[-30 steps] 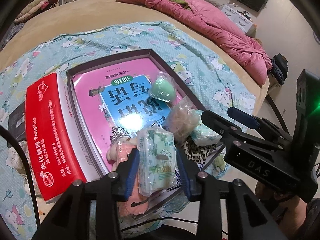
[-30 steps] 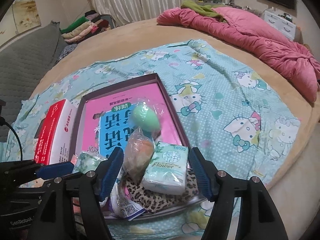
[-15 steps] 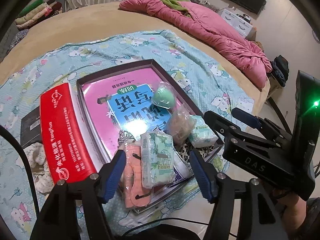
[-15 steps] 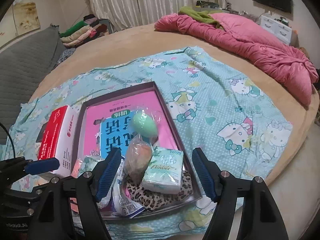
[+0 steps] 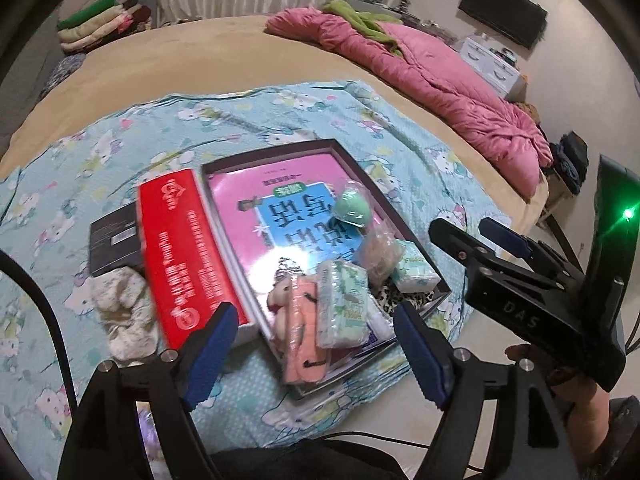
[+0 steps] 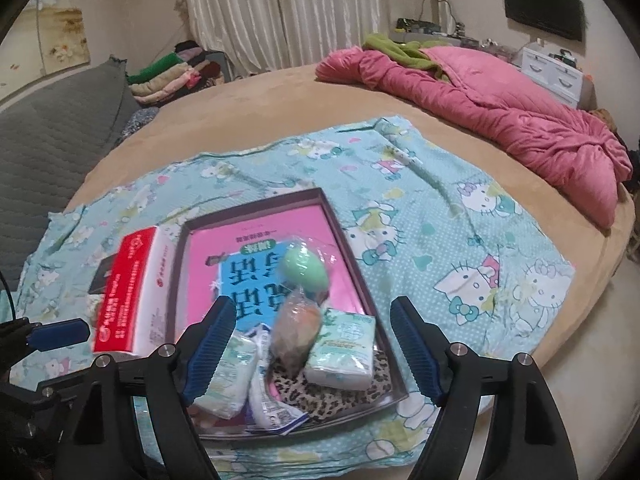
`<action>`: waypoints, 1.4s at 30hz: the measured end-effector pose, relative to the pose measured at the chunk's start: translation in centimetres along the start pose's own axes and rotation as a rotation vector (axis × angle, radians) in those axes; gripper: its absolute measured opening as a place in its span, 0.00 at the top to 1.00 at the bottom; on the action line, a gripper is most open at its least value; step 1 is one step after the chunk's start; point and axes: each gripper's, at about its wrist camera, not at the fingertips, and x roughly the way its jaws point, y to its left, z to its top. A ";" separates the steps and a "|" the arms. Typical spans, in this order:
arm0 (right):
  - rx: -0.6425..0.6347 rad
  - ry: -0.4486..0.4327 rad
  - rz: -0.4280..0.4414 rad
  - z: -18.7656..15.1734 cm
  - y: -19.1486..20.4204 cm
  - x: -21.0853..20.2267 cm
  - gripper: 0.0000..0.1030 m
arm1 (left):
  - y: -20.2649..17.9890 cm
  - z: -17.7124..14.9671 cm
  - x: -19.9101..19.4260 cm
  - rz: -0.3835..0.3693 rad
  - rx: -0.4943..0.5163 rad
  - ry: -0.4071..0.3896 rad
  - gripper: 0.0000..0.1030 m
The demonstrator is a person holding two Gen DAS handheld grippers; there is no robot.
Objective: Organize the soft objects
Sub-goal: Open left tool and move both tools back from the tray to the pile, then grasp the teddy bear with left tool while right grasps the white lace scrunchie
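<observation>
A shallow dark tray (image 5: pixel 400 224) (image 6: pixel 352 252) with a pink book inside lies on the Hello Kitty cloth. In it are a green sponge egg (image 5: pixel 352 210) (image 6: pixel 304 272), a bagged brownish item (image 5: pixel 380 254) (image 6: pixel 296 332), tissue packs (image 5: pixel 342 304) (image 6: pixel 344 350), a pink plush (image 5: pixel 302 332) and a leopard-print cloth (image 6: pixel 332 394). My left gripper (image 5: pixel 316 356) is open and empty, above the tray's near end. My right gripper (image 6: pixel 312 354) is open and empty, also above the near end; it also shows in the left wrist view (image 5: pixel 480 252).
A red and white box (image 5: pixel 180 256) (image 6: pixel 128 296) stands left of the tray, with a black box (image 5: pixel 114 244) and a pale scrunchie (image 5: pixel 124 312) beside it. A pink quilt (image 6: pixel 500 112) lies at the back right. The bed edge is close in front.
My left gripper opened, let go of the tissue pack, which now lies in the tray, and drew back. My right gripper also drew back a little, still open.
</observation>
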 end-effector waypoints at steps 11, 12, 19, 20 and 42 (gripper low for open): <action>-0.049 0.014 0.101 0.9 4.1 -1.9 0.20 | 4.8 -0.4 -3.6 0.041 -0.106 -0.034 0.20; -0.054 0.018 0.112 0.9 4.5 -2.0 0.20 | 5.3 -0.5 -3.9 0.046 -0.115 -0.033 0.20; -0.101 0.047 0.192 0.5 8.4 -2.6 0.19 | 8.7 -1.3 -5.8 0.110 -0.164 -0.048 0.20; -0.109 0.051 0.200 0.4 8.9 -2.6 0.19 | 9.2 -1.5 -5.9 0.120 -0.169 -0.047 0.20; -0.269 0.127 0.275 -2.6 17.4 -1.1 0.19 | 16.4 -8.2 -1.1 0.146 -0.254 0.115 0.20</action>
